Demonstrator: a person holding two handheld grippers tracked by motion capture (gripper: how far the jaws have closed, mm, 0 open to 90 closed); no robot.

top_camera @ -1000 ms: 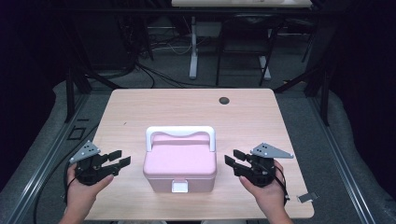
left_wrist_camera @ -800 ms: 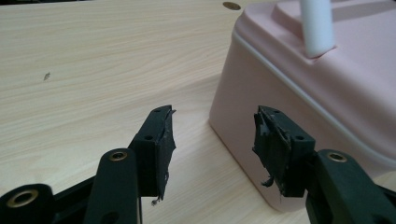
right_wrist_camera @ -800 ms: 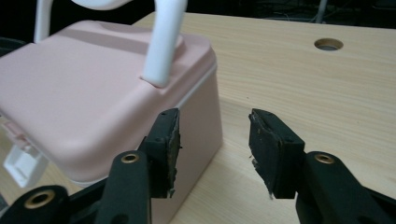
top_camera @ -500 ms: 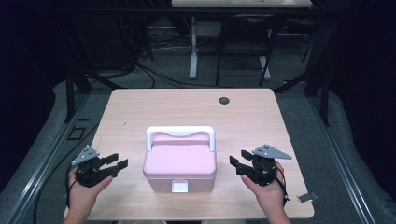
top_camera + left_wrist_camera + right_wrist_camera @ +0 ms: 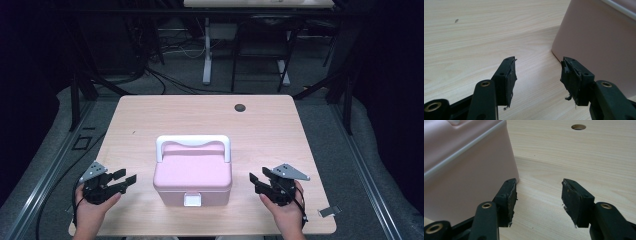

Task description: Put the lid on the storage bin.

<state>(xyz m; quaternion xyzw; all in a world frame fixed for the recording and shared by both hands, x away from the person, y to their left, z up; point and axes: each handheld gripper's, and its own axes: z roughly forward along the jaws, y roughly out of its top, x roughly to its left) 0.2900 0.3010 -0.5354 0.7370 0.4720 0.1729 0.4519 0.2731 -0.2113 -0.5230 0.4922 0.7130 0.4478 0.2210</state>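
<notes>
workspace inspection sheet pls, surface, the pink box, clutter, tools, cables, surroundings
surface: light wooden table, a round hole near its far edge, a tiny dark speck on the wood
job's things: pink box with a white handle and a white front latch, lid down, near the front edge midway between the hands
clutter: nothing seen
grippers: left tool and right tool flank the box, both open with nothing between the jaws; the right tool's jaws have just been opening; pad edges look frayed
cables: a black cable trails from the left tool; more lie on the floor beyond the table
surroundings: grey floor, dark frame legs, a white stand behind
</notes>
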